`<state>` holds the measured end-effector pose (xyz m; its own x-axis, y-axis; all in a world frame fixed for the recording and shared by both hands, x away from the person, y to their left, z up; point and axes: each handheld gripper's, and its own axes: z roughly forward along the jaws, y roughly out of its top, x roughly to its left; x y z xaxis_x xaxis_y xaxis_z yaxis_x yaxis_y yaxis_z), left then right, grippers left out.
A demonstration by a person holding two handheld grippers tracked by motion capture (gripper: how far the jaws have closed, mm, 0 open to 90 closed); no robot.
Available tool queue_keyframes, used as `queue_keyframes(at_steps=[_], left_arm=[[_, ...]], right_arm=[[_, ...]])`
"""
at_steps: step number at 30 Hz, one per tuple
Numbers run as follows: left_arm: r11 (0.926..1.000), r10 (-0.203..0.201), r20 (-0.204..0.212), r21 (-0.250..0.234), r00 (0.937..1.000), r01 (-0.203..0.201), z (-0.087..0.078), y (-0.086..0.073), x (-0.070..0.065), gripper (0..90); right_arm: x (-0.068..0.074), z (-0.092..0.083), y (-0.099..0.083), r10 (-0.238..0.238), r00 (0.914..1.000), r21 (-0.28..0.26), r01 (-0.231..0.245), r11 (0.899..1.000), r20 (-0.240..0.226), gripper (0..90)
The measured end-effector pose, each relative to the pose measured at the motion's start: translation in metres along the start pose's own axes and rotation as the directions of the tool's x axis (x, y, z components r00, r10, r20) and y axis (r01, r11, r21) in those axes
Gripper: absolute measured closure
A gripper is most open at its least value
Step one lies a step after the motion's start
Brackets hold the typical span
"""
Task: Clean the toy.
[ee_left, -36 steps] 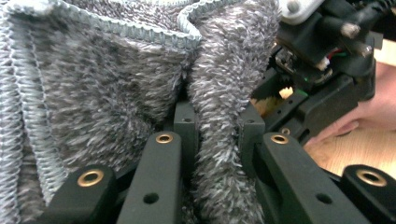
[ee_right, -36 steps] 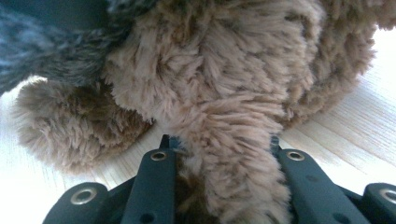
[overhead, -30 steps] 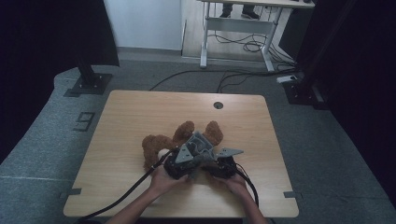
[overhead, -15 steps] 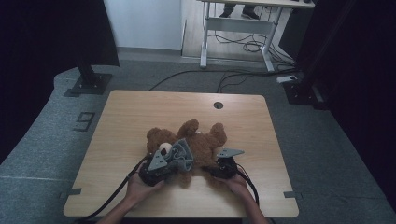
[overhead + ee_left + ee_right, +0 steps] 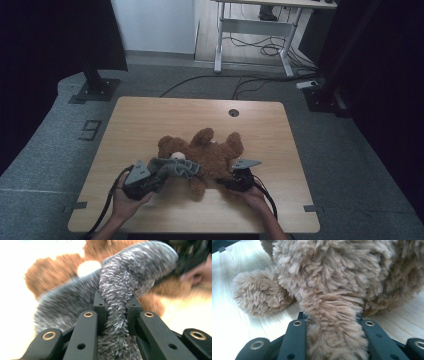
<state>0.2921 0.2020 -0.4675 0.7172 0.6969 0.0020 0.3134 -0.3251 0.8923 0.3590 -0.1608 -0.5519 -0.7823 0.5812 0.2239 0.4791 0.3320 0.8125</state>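
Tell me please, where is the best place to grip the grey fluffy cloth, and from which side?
Probably at its loose end nearest the person, coming from the table's near-left edge. There the grey fluffy cloth bunches into a narrow strip that fits between the left tongs, already shut on it; the rest drapes across the teddy bear.

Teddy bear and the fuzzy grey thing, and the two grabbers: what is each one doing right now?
Teddy bear: lying on the table, one limb pinched.
Grey fuzzy cloth: draped over the bear, one end pinched.
Left hand-held gripper: shut on the grey cloth.
Right hand-held gripper: shut on the bear's limb.
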Motion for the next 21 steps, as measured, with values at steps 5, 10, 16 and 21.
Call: queue_keyframes(at_steps=[5, 10, 16, 21], left_arm=[[0.996, -0.047, -0.055, -0.079, 0.9974, 0.043, -0.005, 0.029, 0.023, 76.4], [0.9896, -0.123, -0.121, -0.088, 0.9849, 0.113, 0.005, 0.046, 0.057, 76.4], [0.981, -0.193, -0.127, -0.008, 0.973, 0.194, 0.037, 0.033, 0.077, 76.4], [0.9754, -0.207, -0.145, 0.047, 0.9675, 0.215, 0.054, 0.013, 0.082, 76.6]], right_arm=[[0.0, 0.0, 0.0, 0.002, 1.0, 0.001, -0.002, 1.0, -0.003, 69.8], [-0.001, 0.0, 0.0, 0.004, 1.0, 0.001, -0.004, 1.0, -0.006, 69.7], [-0.001, 0.0, 0.0, 0.003, 1.0, 0.001, -0.003, 1.0, -0.007, 69.8], [-0.001, 0.0, 0.0, 0.003, 1.0, 0.0, -0.003, 1.0, -0.007, 69.7]])
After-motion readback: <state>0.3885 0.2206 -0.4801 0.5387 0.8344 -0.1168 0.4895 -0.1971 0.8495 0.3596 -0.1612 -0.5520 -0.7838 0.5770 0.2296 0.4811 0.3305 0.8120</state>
